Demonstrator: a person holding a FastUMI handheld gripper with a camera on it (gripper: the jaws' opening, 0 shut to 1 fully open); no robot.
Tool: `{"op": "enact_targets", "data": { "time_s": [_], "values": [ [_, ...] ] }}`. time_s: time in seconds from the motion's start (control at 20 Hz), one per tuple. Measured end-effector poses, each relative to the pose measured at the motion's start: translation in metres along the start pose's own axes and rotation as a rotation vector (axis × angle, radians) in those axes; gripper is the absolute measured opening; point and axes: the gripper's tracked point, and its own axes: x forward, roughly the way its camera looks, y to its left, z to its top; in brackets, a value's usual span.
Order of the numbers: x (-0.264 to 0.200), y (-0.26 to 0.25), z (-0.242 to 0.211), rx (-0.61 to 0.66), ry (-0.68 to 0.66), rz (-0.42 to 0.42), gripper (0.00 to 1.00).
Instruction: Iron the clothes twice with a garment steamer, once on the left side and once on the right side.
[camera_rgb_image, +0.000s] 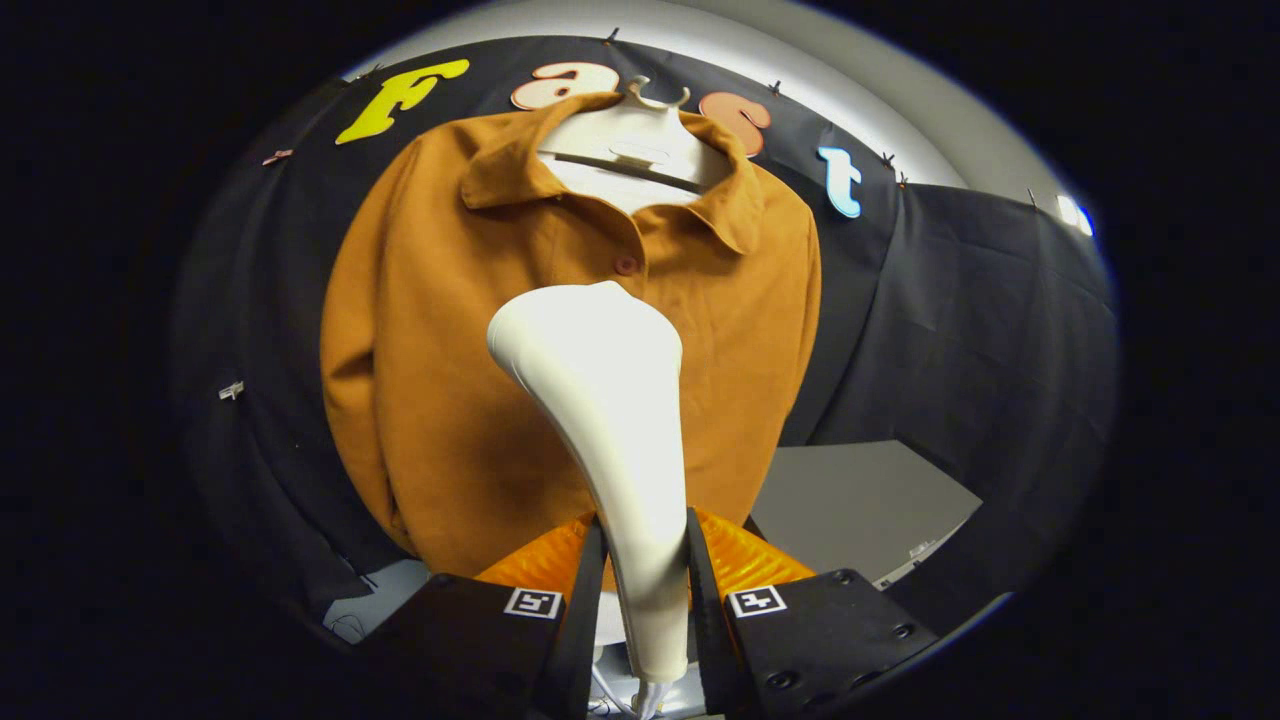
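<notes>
- Gripper view: the gripper (645, 570) has both fingers pressed against the handle of the steamer (610, 400), one on each side, jaws pinching it.
- The steamer rises from between the fingers toward 12 o'clock, leaning slightly to 11 o'clock; its wide head ends just below the shirt's top button (627, 265).
- The steamer's lower end sticks out below the fingers at 6 o'clock, with a cord or hose stub leaving it; detail there is unclear.
- The shirt (450, 380) hangs beyond the fingers on a pale hanger (640, 150), front facing the camera, collar open, placket running down behind the steamer head.
- Whether the steamer head touches the fabric cannot be told; it overlaps the shirt's middle, just to the 3 o'clock side of the left chest panel.
- One sleeve hangs down at 9 o'clock of the steamer, the other at 3 o'clock.
- Black cloth wall (950, 330) behind the shirt; a grey flat surface (860, 500) sits at 4 o'clock of the steamer, apart from the shirt hem.
</notes>
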Motion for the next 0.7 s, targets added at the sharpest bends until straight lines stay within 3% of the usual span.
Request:
{"op": "enact_targets", "data": {
  "time_s": [0.25,0.7],
  "values": [
    [0.004,0.037,0.014,-0.007,-0.018,0.038,0.46],
    [0.026,0.058,0.008,-0.070,0.007,-0.042,0.46]
  ]
}}
